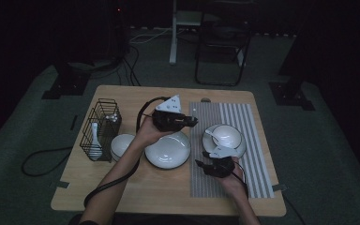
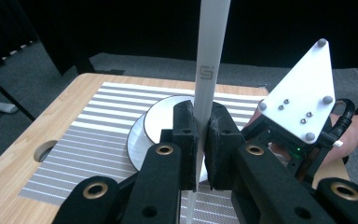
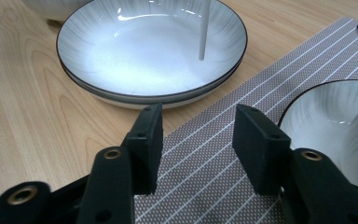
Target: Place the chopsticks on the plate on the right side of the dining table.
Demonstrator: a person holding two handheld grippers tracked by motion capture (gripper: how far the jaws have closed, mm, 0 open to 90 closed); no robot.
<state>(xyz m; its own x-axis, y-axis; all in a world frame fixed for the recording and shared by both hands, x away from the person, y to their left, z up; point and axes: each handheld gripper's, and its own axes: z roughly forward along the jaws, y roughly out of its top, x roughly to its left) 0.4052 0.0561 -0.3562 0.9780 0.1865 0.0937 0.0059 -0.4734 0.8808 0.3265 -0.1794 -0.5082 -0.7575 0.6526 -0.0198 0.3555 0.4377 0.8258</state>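
Holding a white stick (image 2: 208, 70), probably a chopstick, clamped upright at frame centre above the big plate (image 1: 167, 151), the left gripper (image 1: 190, 121) has yet to set it down, while the right gripper (image 3: 196, 147), half-open and empty, waits over the striped mat (image 3: 205, 163).

Wooden table (image 1: 122, 190), striped placemat (image 1: 258, 140), wire basket (image 1: 101, 129), stacked deep plates (image 1: 167, 150)

Three bowls (image 1: 167, 150), one plate (image 1: 240, 149), two spoons (image 1: 94, 133), one wire basket (image 1: 102, 112)
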